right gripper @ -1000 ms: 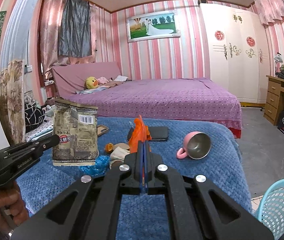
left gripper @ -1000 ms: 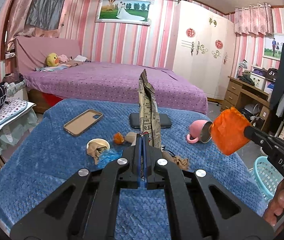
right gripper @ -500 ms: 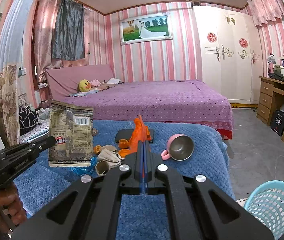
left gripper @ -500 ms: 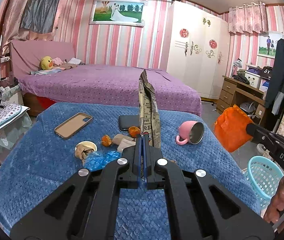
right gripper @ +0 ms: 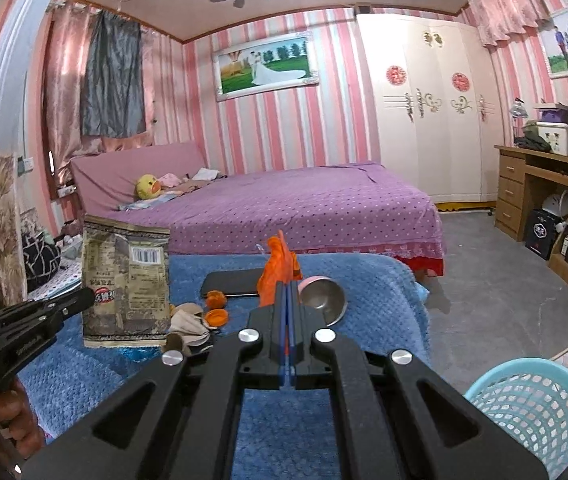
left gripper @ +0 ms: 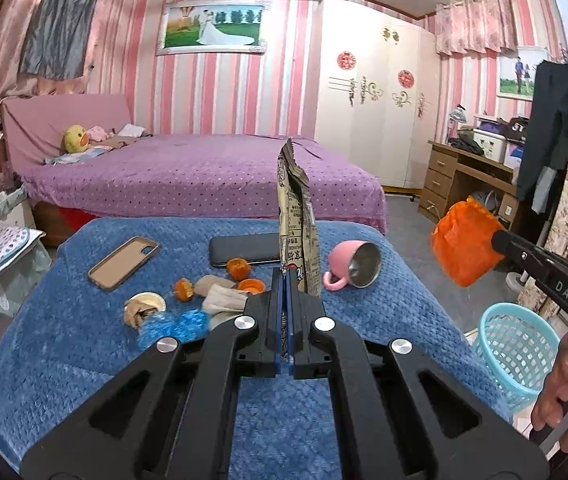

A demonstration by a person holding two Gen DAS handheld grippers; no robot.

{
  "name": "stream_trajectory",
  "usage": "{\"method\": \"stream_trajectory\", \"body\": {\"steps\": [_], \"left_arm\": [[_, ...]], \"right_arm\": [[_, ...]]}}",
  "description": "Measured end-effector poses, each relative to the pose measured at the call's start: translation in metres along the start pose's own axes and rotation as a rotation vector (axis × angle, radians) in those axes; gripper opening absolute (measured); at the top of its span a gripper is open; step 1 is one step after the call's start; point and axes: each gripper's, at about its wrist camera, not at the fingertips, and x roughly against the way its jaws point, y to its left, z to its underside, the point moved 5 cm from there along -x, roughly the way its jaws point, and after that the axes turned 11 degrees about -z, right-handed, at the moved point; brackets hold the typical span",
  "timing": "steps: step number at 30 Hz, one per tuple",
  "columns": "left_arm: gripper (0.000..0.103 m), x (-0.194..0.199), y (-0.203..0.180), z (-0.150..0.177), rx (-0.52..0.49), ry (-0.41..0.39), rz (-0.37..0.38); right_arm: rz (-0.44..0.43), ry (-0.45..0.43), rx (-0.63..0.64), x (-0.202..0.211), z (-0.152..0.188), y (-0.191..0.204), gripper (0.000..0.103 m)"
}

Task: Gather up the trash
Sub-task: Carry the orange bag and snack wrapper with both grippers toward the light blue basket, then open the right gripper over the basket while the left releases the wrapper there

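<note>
Left gripper point(left gripper: 286, 280) jaws clamped, tilted slightly down; right gripper point(right gripper: 286, 292) same; both hand-held.

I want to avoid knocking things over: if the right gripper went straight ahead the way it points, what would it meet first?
Probably the tipped pink cup, lying just beyond the right gripper and its orange wrapper; depth is unclear.

Blue waffle blanket point(left gripper: 63, 344), orange wrapper point(left gripper: 462, 248), pink cup point(left gripper: 344, 256), pink-striped walls point(left gripper: 219, 92).
</note>
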Motion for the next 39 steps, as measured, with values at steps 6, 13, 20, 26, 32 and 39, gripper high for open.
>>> {"method": "stream_trajectory", "body": {"steps": [6, 13, 20, 26, 32, 39], "left_arm": [[0.000, 0.007, -0.032, -0.011, -0.028, -0.021, 0.034], [0.000, 0.009, -0.074, -0.015, -0.058, -0.014, 0.101], [0.000, 0.013, -0.141, -0.018, -0.101, -0.015, 0.210], [0.000, 0.016, -0.214, -0.007, -0.151, 0.012, 0.323], [0.000, 0.010, -0.270, 0.023, -0.192, 0.075, 0.399], [0.000, 0.001, -0.314, 0.053, -0.241, 0.145, 0.443]], "right_arm": [[0.038, 0.006, 0.003, 0.013, -0.001, -0.020, 0.001], [0.075, -0.014, -0.062, 0.040, -0.005, -0.064, 0.001], [0.240, -0.049, -0.166, 0.085, 0.004, -0.141, 0.001], [0.333, -0.030, -0.235, 0.108, 0.017, -0.188, 0.001], [0.403, 0.025, -0.236, 0.114, 0.023, -0.217, 0.004], [0.437, 0.000, -0.266, 0.130, 0.023, -0.244, 0.029]]}}
